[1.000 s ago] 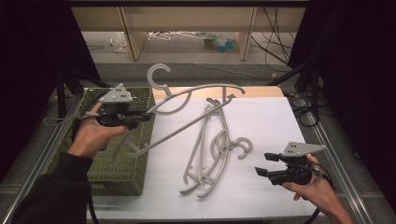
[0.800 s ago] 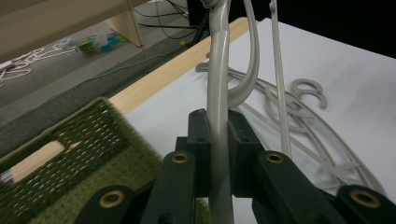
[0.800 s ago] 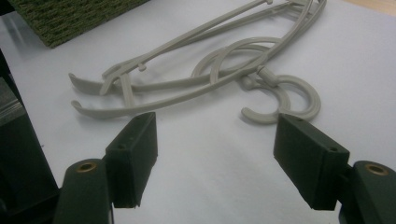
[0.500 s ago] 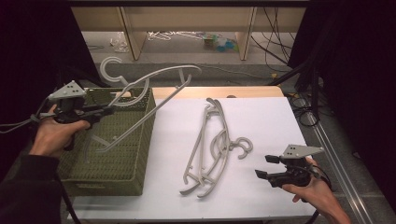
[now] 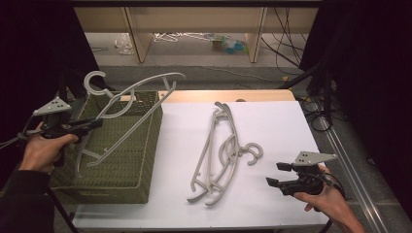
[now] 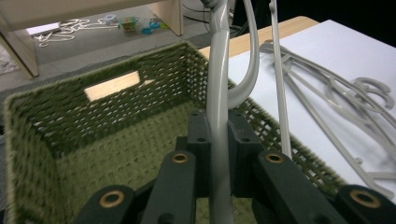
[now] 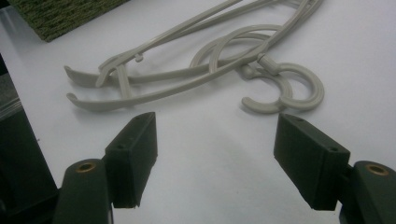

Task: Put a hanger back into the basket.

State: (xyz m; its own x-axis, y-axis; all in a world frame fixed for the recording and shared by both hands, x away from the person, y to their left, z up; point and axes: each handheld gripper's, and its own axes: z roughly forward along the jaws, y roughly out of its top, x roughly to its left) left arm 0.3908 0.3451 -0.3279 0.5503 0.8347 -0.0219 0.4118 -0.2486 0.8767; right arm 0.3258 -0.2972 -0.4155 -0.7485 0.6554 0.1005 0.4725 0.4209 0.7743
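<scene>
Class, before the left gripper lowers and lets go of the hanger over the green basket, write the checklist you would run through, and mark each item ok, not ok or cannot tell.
1. Left gripper shut firmly on the held hanger: ok.
2. Hanger over the green basket: ok, though its hook and one arm reach past the rim.
3. Basket floor free to take it: ok in the left gripper view.
4. Hanger will fit flat inside: cannot tell.
5. Right gripper open and apart from the hanger pile: ok.
6. Pile lies wholly on the white sheet: ok.
</scene>
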